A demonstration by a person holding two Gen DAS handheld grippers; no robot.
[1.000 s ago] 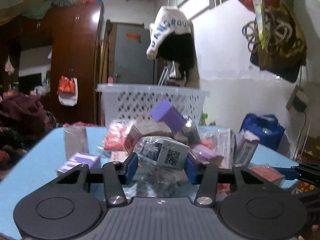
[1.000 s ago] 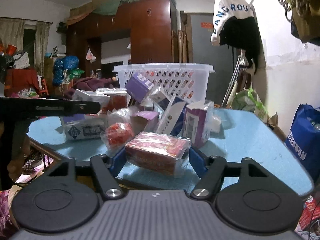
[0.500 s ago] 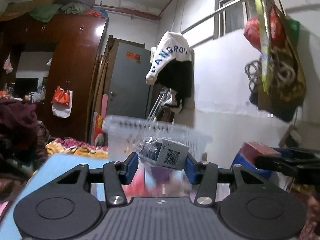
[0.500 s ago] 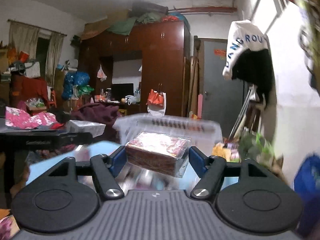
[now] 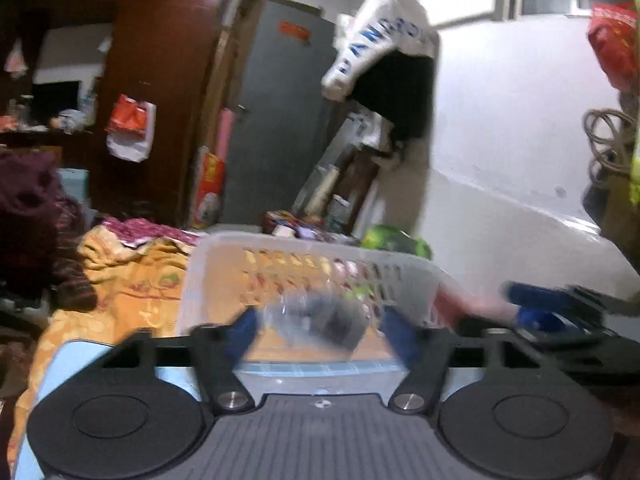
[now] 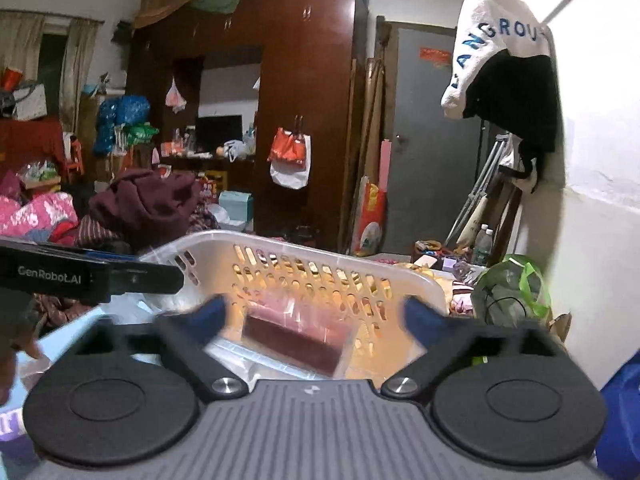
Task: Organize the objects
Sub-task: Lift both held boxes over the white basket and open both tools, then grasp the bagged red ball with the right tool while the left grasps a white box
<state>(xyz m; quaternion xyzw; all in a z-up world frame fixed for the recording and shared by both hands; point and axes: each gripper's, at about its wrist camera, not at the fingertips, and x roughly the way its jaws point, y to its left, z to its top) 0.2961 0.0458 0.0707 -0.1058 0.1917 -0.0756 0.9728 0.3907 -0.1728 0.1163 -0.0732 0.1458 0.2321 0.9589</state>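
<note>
A white perforated laundry basket [image 5: 320,248] stands right in front of both grippers on the blue table [image 5: 68,364]. My left gripper [image 5: 320,334] is over its near rim with its jaws opening. A blurred clear-wrapped box [image 5: 320,320] hangs loose between the blue pads, which do not touch it. In the right wrist view my right gripper [image 6: 316,316] is also opening wide above the basket [image 6: 304,248]. A red wrapped packet [image 6: 296,336] lies free between its pads, down inside the basket. Each gripper shows at the edge of the other's view.
An orange-yellow blanket [image 5: 132,272] lies behind the basket. A green bag [image 6: 508,292] sits to its right against the white wall, with a blue bag [image 6: 624,400] nearer. A dark wardrobe [image 6: 312,100] and a grey door [image 5: 280,112] stand at the back.
Both grippers rose from the pile on the table and moved forward to the basket. Their jaws have spread, and the box and the red packet are no longer clamped.
</note>
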